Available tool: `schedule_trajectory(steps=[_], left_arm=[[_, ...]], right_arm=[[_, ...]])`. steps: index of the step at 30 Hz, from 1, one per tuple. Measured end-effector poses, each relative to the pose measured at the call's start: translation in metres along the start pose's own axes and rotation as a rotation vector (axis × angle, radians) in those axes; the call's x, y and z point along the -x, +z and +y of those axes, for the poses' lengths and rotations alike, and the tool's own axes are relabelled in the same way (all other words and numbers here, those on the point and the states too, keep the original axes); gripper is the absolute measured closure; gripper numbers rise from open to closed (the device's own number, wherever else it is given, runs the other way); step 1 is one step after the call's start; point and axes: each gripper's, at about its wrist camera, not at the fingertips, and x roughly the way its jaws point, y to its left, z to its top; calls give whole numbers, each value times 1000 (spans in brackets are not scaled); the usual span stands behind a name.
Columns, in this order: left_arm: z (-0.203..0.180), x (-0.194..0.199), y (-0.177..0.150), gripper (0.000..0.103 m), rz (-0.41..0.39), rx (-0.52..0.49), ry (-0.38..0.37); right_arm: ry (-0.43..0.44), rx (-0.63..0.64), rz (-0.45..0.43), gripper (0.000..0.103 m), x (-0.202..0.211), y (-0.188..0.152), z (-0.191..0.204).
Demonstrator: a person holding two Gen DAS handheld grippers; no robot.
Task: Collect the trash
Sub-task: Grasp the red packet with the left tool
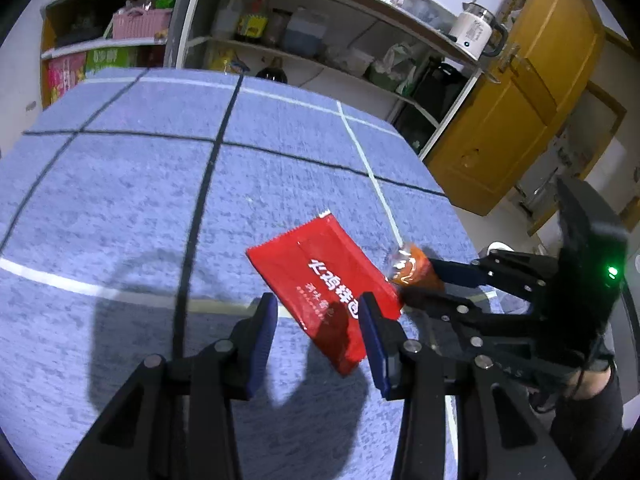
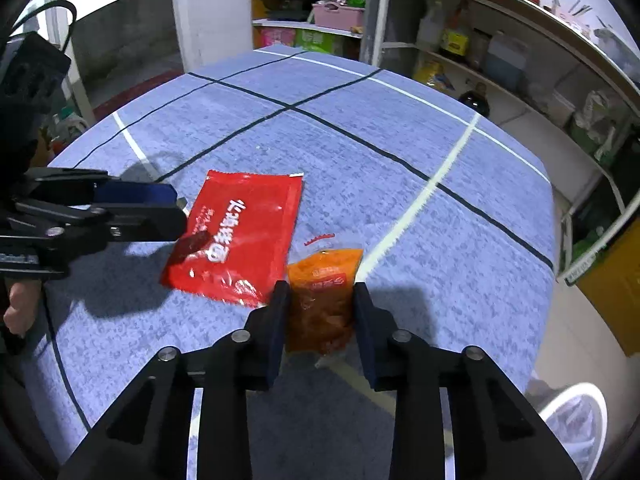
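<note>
A flat red wrapper with white writing (image 1: 326, 286) (image 2: 240, 236) lies on the blue tablecloth. My left gripper (image 1: 318, 312) is open, its fingers either side of the wrapper's near end; in the right wrist view it (image 2: 176, 210) reaches in from the left. A small orange sauce packet (image 2: 322, 296) (image 1: 412, 266) lies just right of the wrapper. My right gripper (image 2: 320, 300) is open with its jaws either side of the packet, their pads close to its edges; in the left wrist view it (image 1: 420, 284) comes in from the right.
The table (image 2: 360, 140) has a blue cloth with dark and white lines. Open shelves (image 1: 320, 40) full of bottles and boxes stand behind it. A yellow door (image 1: 520, 100) is at the right. A white bin (image 2: 576, 412) stands beside the table's near right edge.
</note>
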Motion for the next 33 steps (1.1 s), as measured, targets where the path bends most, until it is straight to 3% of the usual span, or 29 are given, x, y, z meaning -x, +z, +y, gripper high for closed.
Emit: schedule_trajectory(steps=[4,8,11,14,18,22,26,31,33], left_arm=[[-8,-8,3,54,-9,-7,35],[-25,-16,3,26,-27,-22,51],[-42,-26,4,21,-22,-77,111],[-45,-31,8,21,-21,-75,132],[-59,-39,8,21,1,-136,222],[-71,-44,5,42,11,-206,307],[-73,-42,5,68,-2,-214,320],[-73,-37,5,89,-17,-217,264],[-73,-31,4,93,-39,-202,228]], right_arm=[[-26,-46,-2,74,10,-9,-9],[-34,-96,-18,73,22,-17,-22],[-47,-139,-39,73,37,-24,-33],[-57,-174,-58,73,52,-33,-43],[-86,-204,-66,73,66,-44,-51],[-106,-217,-71,73,79,-56,-56],[-122,-231,-78,73,91,-66,-58],[-140,-255,-84,73,101,-77,-65],[-145,-262,-87,73,104,-79,-68]])
